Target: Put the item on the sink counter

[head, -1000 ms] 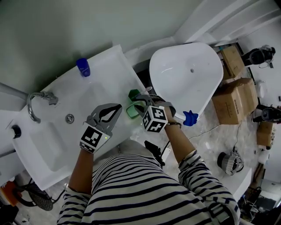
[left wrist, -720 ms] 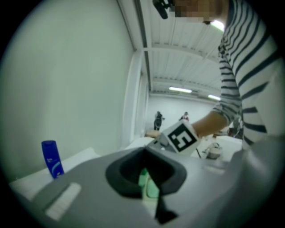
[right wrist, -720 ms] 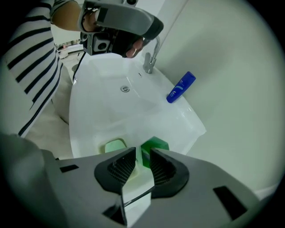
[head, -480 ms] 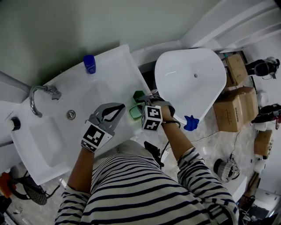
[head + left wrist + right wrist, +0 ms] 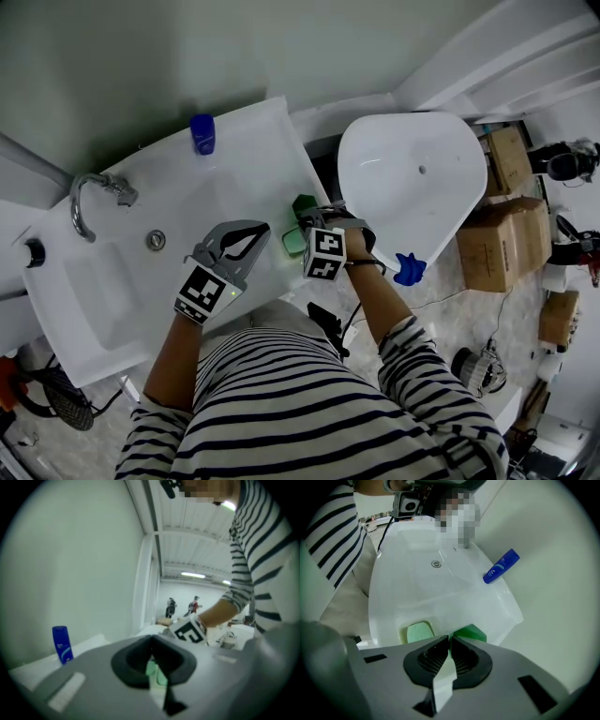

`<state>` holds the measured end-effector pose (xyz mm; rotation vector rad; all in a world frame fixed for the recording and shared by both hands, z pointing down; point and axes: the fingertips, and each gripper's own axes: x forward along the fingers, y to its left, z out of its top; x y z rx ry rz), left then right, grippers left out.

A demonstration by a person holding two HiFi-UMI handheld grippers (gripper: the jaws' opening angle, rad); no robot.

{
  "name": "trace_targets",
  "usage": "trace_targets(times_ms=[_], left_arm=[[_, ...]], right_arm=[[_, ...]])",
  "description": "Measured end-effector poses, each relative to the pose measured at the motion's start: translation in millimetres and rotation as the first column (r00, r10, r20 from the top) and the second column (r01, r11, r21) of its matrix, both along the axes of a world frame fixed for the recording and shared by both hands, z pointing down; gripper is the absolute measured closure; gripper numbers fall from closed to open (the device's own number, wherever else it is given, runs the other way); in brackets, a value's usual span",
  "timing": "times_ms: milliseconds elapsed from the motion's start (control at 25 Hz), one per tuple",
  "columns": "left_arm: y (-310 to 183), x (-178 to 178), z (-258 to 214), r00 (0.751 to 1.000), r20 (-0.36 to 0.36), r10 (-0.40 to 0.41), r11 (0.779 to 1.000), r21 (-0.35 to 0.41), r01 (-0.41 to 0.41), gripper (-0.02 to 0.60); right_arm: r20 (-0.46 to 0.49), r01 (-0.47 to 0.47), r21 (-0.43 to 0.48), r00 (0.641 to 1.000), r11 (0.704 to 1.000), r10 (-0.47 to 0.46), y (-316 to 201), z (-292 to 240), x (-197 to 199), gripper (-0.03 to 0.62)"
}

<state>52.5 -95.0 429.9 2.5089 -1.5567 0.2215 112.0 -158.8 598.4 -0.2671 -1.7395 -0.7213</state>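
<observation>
Readable writing: none. White print is seen on the blue bottle point(image 5: 202, 133) point(image 5: 62, 644) point(image 5: 500, 566), too blurred to read. Only black-and-white square markers are carried on the 2 gripper cubes.

The bottle is stood upright at the rear of the sink counter point(image 5: 244, 150), by the wall, well apart from the faucet point(image 5: 94, 192) and the drain point(image 5: 157, 240) point(image 5: 436, 564).

2 green parts are found at the counter's right end. A light green tray point(image 5: 292, 242) point(image 5: 417, 633) is laid flat, and its long side seems to run along that end edge. A dark green piece point(image 5: 302, 203) point(image 5: 472, 633) is set just beside it on the wall side, tilted. Its long axis cannot be told.

The right gripper point(image 5: 305, 223) point(image 5: 450, 638) is pointed steeply down. Its jaws have just been closing and are seen all but together, tips at the dark piece's near edge. Nothing is made out between the pads.

The left gripper point(image 5: 258, 227) point(image 5: 151, 643) is held over the basin's front, jaws together, nothing held.

A 2nd white basin point(image 5: 412, 178) and cardboard boxes point(image 5: 502, 225) are seen off to the right.
</observation>
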Motion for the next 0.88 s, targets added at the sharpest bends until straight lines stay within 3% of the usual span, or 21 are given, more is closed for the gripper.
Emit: trace_targets(times_ms=[400,880], left_arm=[[6.7,-8.2,-2.9,1.000,-0.004,-0.014,1.000,0.001,0.014,0.574],[9.8,-20.5,-8.9,0.999,-0.007,-0.043,0.999,0.013,0.043,0.574]], right_arm=[[-0.016,0.026,-0.027,1.000,0.999,-0.026,5.9,-24.7,-6.6,0.577],[-0.023,0.118,-0.086,0.992,0.989,-0.121,24.6,-83.7,-33.2,0.580]])
